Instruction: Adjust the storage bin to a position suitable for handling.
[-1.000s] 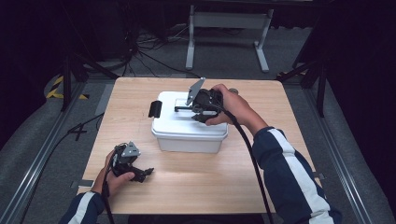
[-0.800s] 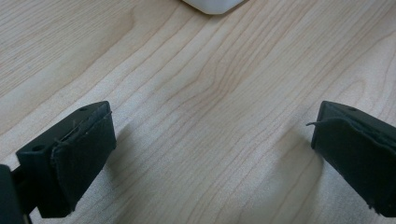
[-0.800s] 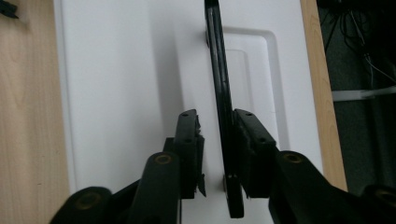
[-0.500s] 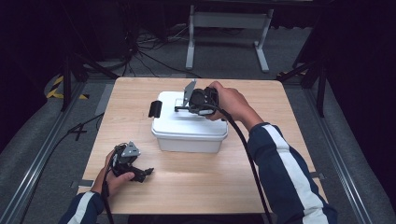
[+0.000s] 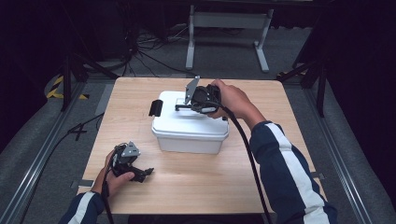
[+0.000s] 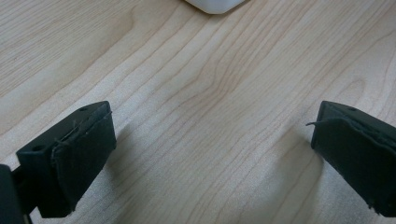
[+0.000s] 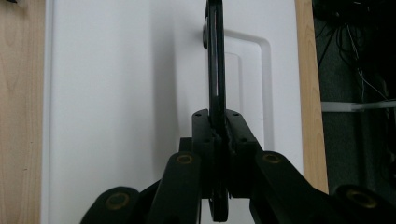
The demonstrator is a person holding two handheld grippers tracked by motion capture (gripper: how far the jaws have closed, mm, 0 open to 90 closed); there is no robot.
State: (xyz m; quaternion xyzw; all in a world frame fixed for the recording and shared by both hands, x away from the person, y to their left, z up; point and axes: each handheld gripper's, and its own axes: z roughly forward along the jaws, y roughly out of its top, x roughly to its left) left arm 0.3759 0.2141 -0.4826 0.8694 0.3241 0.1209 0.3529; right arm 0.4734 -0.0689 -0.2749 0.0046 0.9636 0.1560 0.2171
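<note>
Clamping the thin black handle [image 7: 215, 70] of the white lidded box [image 5: 189, 126], the right tool [image 5: 183, 106] had its jaws just closed on that handle, which was stood up edge-on from the recess in the lid [image 7: 116, 93]. The box was set near the middle of the wooden surface [image 5: 261, 154], and the right tool was held over the lid at about twelve o'clock from the box's centre. The left tool [image 5: 148, 171] was rested low on the surface at about seven o'clock from the box, well apart from it, with its jaws spread wide and nothing between them; a white corner of the box [image 6: 212, 4] was seen at twelve o'clock in the left gripper view. A slip could be expected if the handle were pulled off-axis, since the pads were set on a narrow strip. If the lid were latched, the whole box might be dragged or tipped, because the box was not being steadied by the other tool. A black clip [image 5: 155, 108] was seen at the box's nine o'clock end and may be such a latch. No obstacle was seen on the surface around the box; cables and a stand lay on the floor beyond, at twelve o'clock.
</note>
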